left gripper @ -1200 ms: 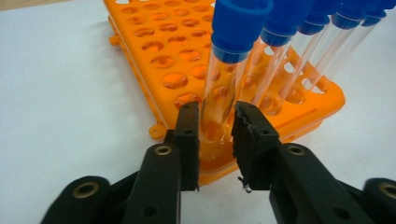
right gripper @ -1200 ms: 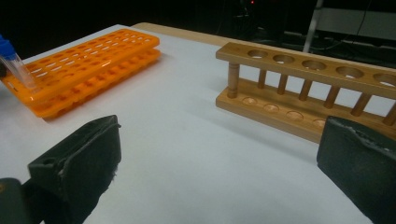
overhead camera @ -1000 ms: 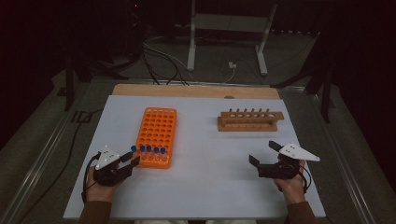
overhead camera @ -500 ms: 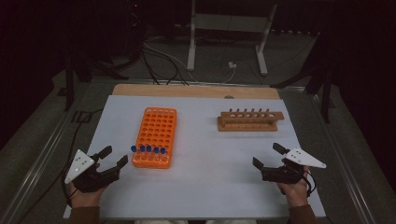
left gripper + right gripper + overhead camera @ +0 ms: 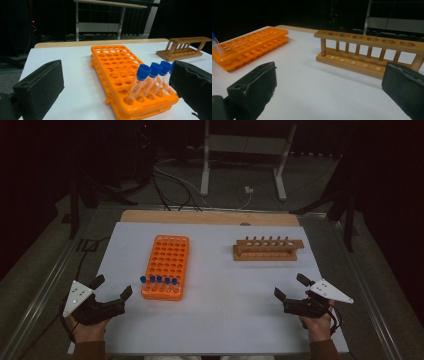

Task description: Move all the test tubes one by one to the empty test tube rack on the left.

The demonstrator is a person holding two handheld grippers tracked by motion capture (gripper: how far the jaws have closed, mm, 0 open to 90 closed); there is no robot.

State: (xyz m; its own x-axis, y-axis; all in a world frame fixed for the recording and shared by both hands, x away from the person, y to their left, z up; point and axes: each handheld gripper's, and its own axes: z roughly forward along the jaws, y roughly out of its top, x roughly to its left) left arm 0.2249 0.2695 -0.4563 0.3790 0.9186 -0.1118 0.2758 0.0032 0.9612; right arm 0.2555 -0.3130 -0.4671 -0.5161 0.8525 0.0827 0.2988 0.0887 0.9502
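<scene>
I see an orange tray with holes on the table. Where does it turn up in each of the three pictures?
High view: the orange rack lies left of centre on the white table.
Left gripper view: the rack runs from the centre to the lower right, close ahead.
Right gripper view: the rack sits at the left edge.
Shared landmark: the blue-capped tubes at the rack's near end, and.

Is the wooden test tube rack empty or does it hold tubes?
Empty: the wooden test tube rack shows only open holes along its top bar, no tubes.
</scene>
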